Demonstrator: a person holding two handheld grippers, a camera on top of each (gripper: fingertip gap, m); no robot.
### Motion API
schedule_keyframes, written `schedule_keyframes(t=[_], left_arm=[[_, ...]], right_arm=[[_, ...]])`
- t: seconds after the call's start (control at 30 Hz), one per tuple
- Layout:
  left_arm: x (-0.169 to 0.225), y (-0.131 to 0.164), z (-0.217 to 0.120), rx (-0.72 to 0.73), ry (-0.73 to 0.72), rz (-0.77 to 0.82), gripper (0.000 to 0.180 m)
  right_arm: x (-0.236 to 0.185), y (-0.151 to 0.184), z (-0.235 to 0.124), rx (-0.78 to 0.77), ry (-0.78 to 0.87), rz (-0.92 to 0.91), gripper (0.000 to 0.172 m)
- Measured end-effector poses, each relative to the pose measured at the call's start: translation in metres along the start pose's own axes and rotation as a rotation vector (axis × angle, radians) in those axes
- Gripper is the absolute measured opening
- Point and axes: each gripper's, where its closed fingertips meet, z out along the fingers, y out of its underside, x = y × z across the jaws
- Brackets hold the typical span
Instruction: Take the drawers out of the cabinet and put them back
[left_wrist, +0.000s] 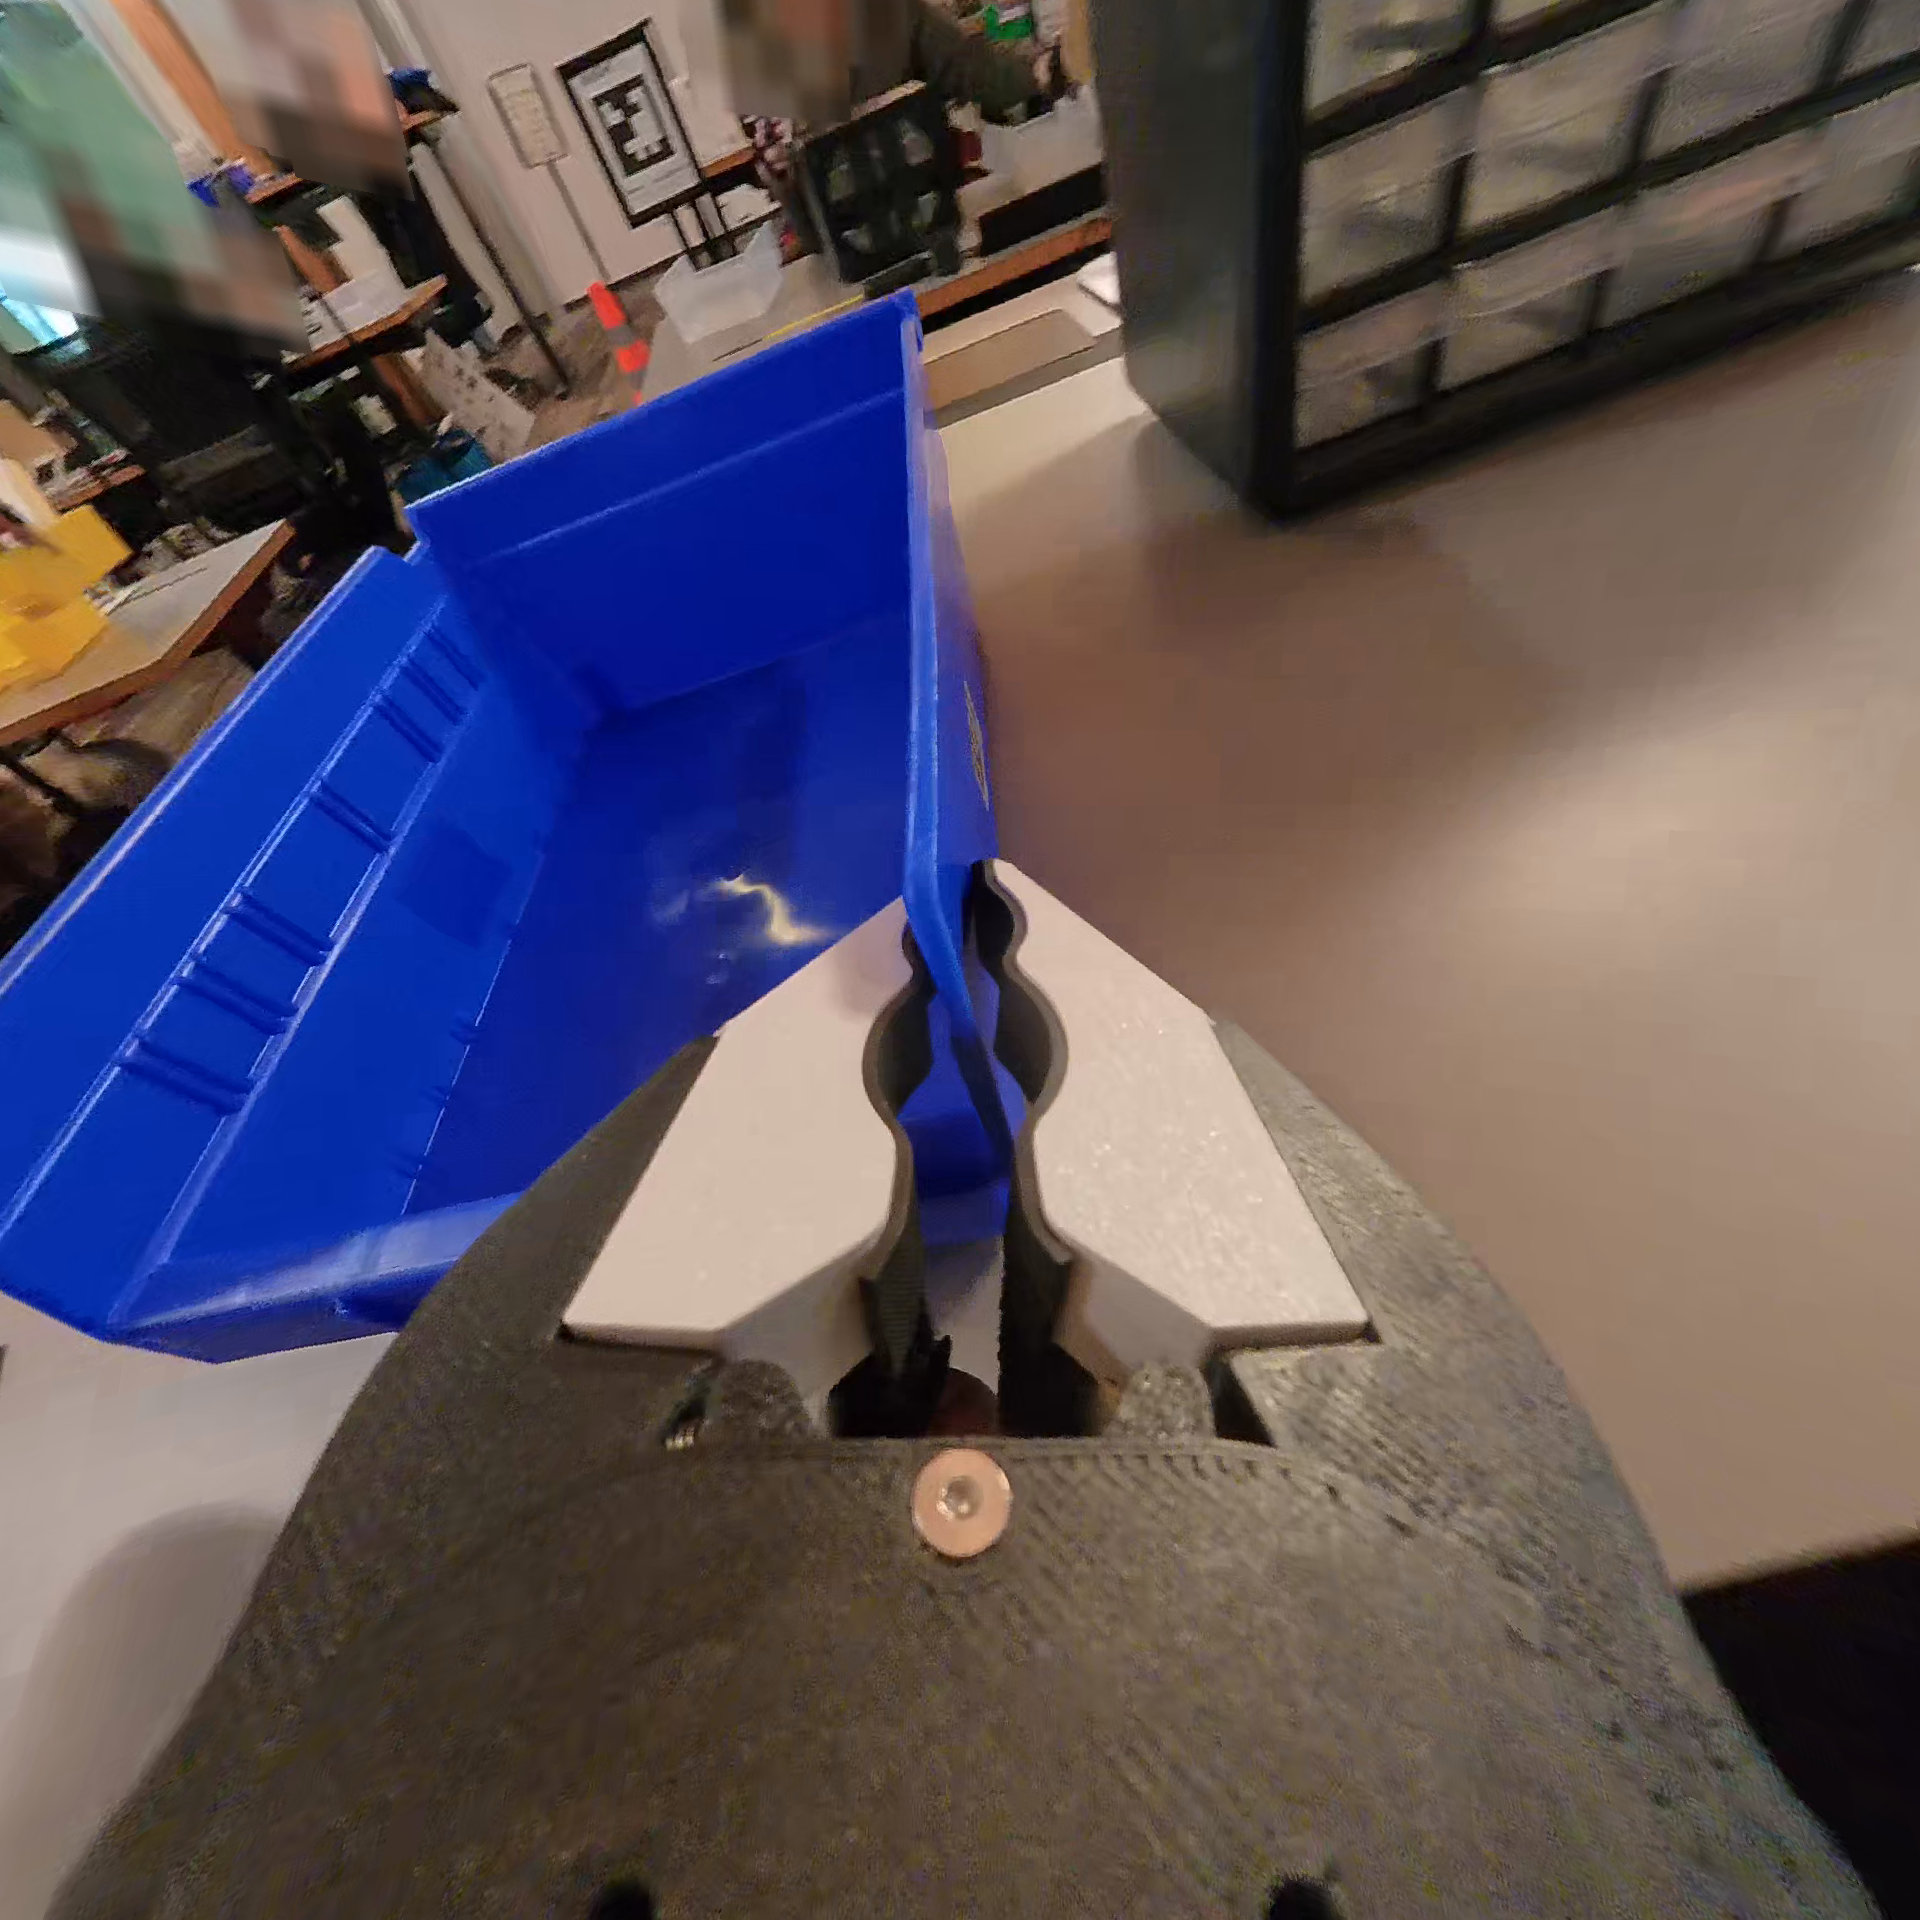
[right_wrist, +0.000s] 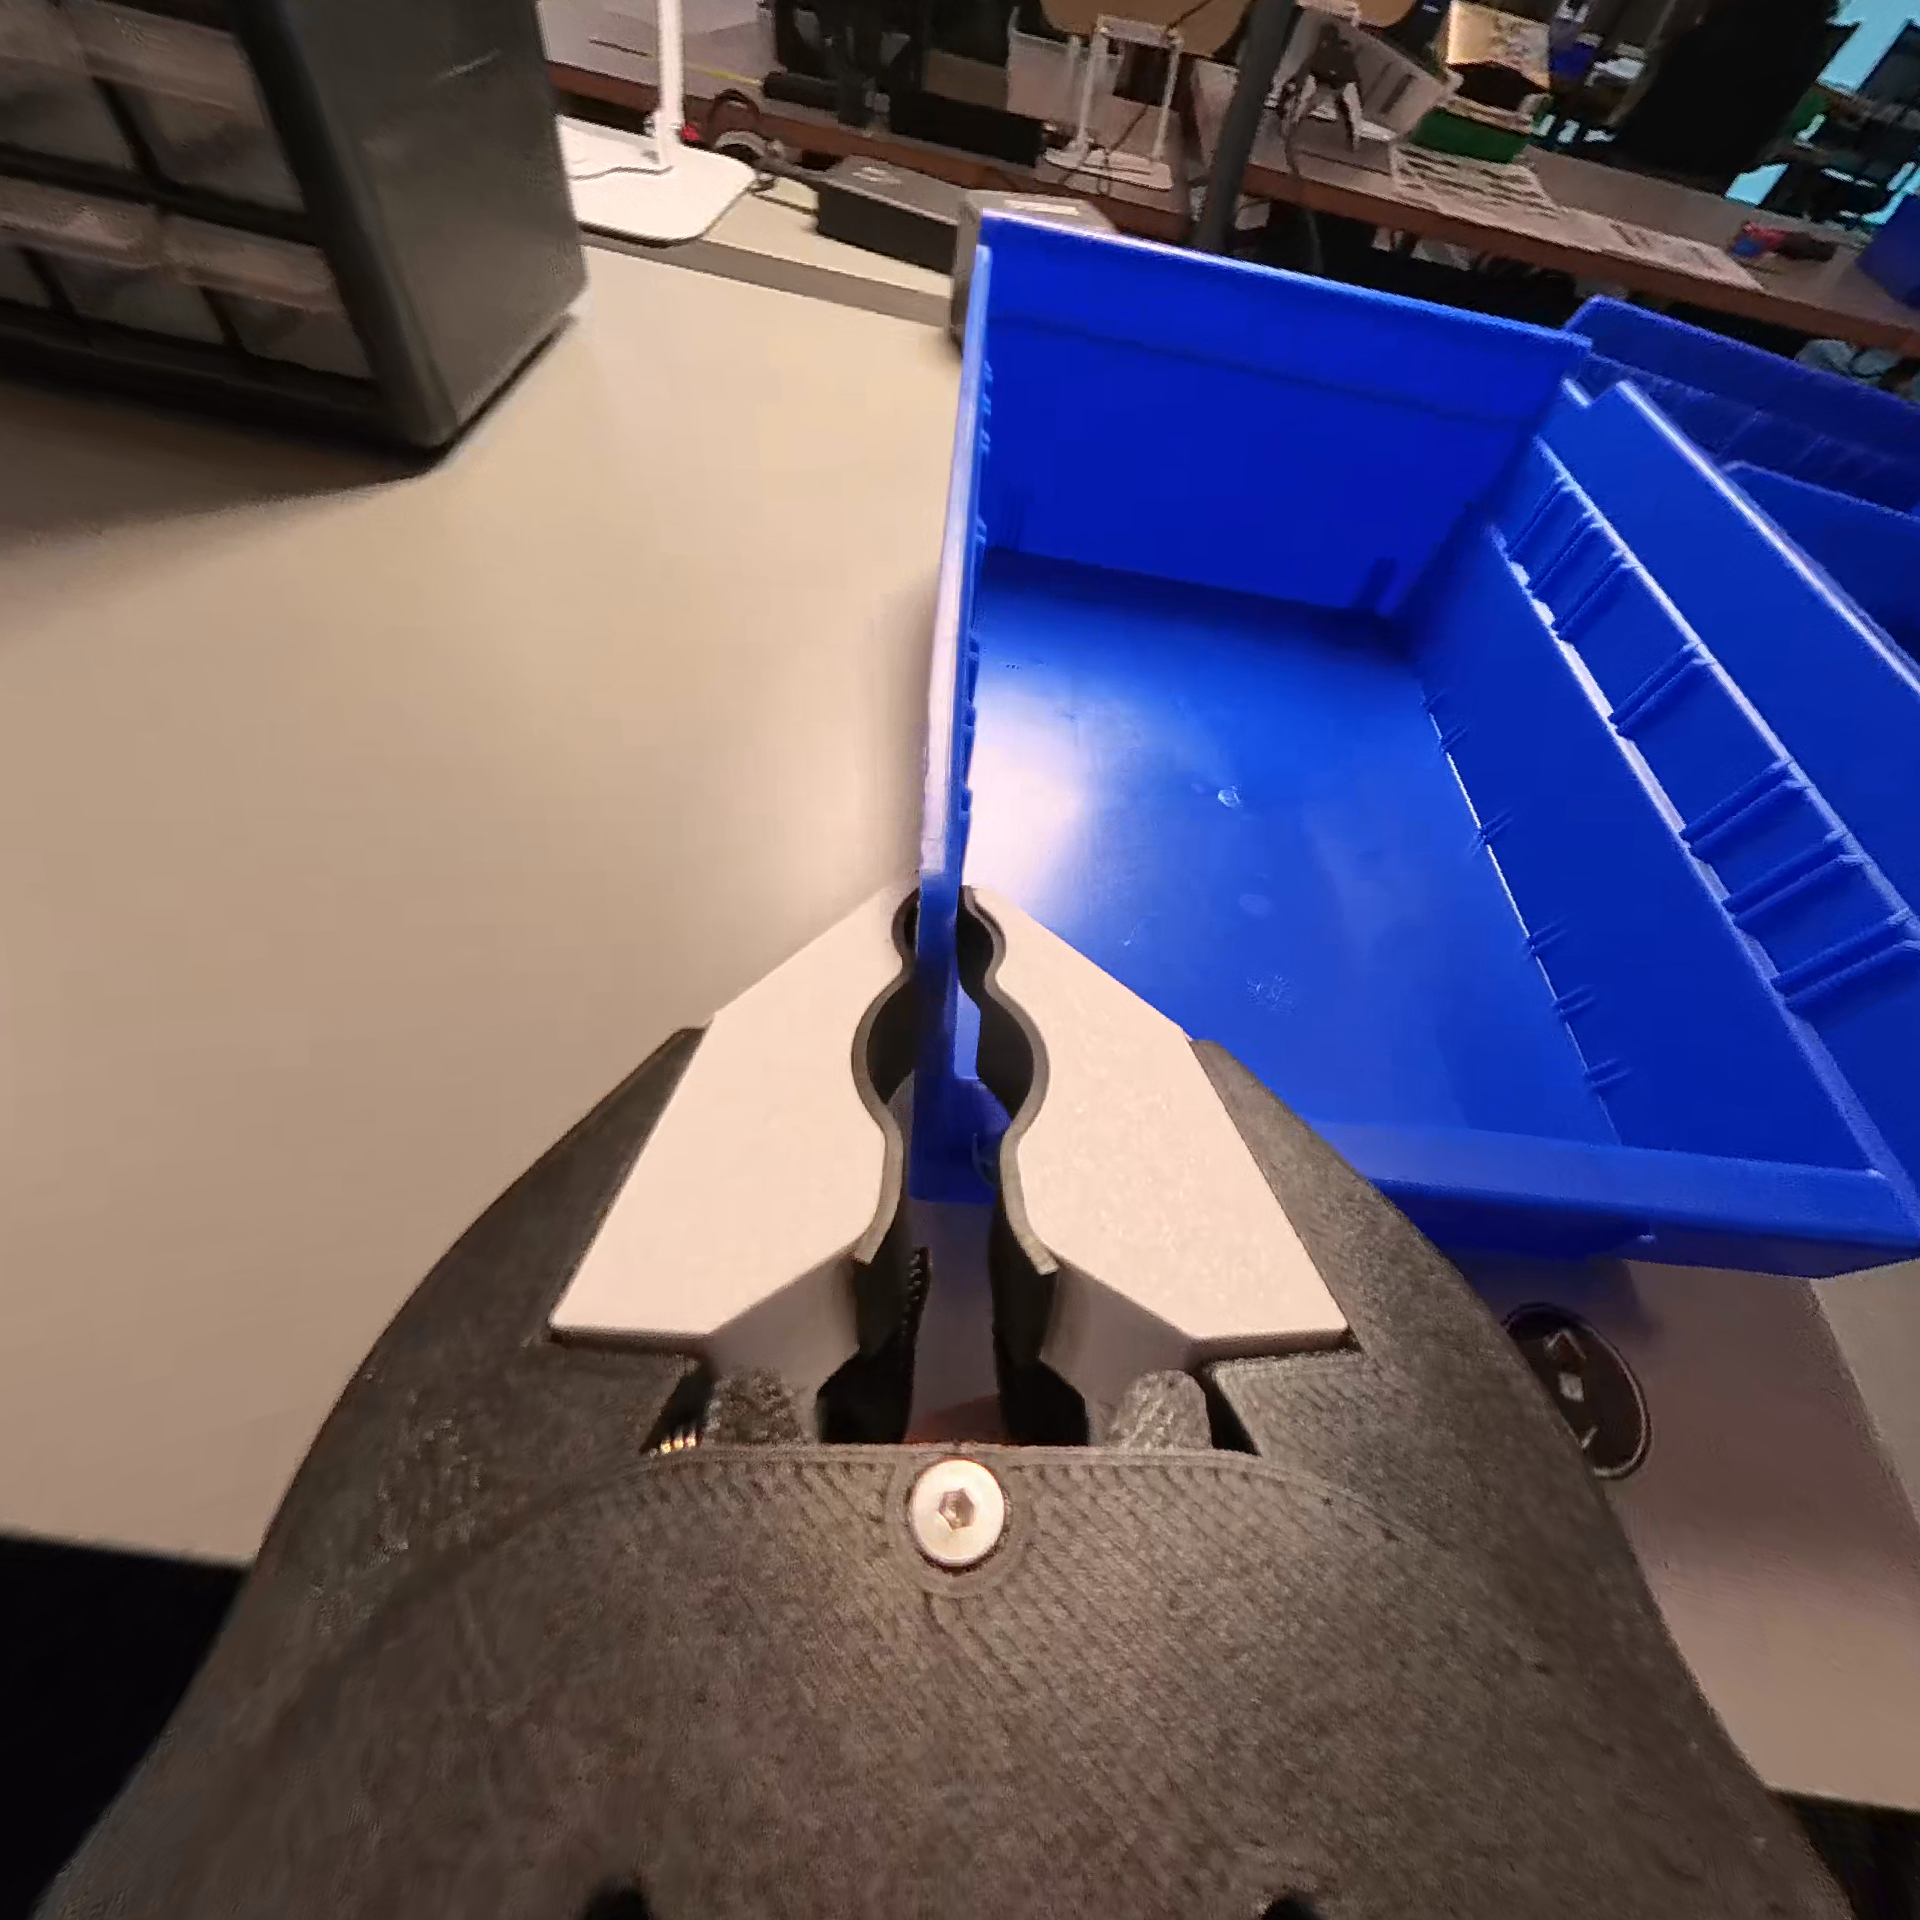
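Observation:
In the left wrist view my left gripper (left_wrist: 951, 914) is shut on the right side wall of an empty blue bin (left_wrist: 623, 831), which looks tilted with its near end off the grey table (left_wrist: 1455, 935). In the right wrist view my right gripper (right_wrist: 940, 904) is shut on the left side wall of an empty blue bin (right_wrist: 1299, 831) that sits on the table (right_wrist: 416, 831). Neither view shows the other gripper. The black cabinet with translucent drawers (left_wrist: 1558, 208) stands at the back right in the left view and at the back left in the right view (right_wrist: 260, 208).
More blue bins (right_wrist: 1818, 468) lie right of the right-hand bin. A round table grommet (right_wrist: 1579, 1392) is near its front corner. A white lamp base (right_wrist: 665, 187) stands behind the cabinet. Yellow bins (left_wrist: 42, 613) sit on another table far left.

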Motion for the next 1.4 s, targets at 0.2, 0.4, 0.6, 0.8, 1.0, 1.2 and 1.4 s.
schedule_keyframes(t=[0.2,0.4,0.6,0.8,1.0,1.2,1.4], left_arm=[[0.037,-0.004,-0.050,0.073,0.173,0.030,0.002],[0.067,-0.015,-0.109,0.203,0.409,0.043,0.003],[0.086,-0.032,-0.155,0.355,0.623,-0.008,0.003],[0.095,-0.067,-0.194,0.515,0.726,0.012,0.003],[0.128,-0.107,-0.198,0.562,0.769,0.132,0.003],[0.183,-0.138,-0.165,0.511,0.793,0.199,0.005],[0.219,-0.146,-0.126,0.453,0.737,0.315,0.007]], right_arm=[[-0.035,0.010,-0.037,0.019,-0.135,-0.061,0.004],[-0.072,0.019,-0.073,0.049,-0.351,-0.139,0.004],[-0.112,0.020,-0.093,0.087,-0.593,-0.208,0.004],[-0.153,0.016,-0.101,0.118,-0.791,-0.292,0.004],[-0.201,0.008,-0.100,0.149,-0.964,-0.367,0.004],[-0.256,-0.004,-0.094,0.180,-1.086,-0.418,0.004],[-0.279,-0.015,-0.094,0.230,-1.104,-0.415,0.012]])
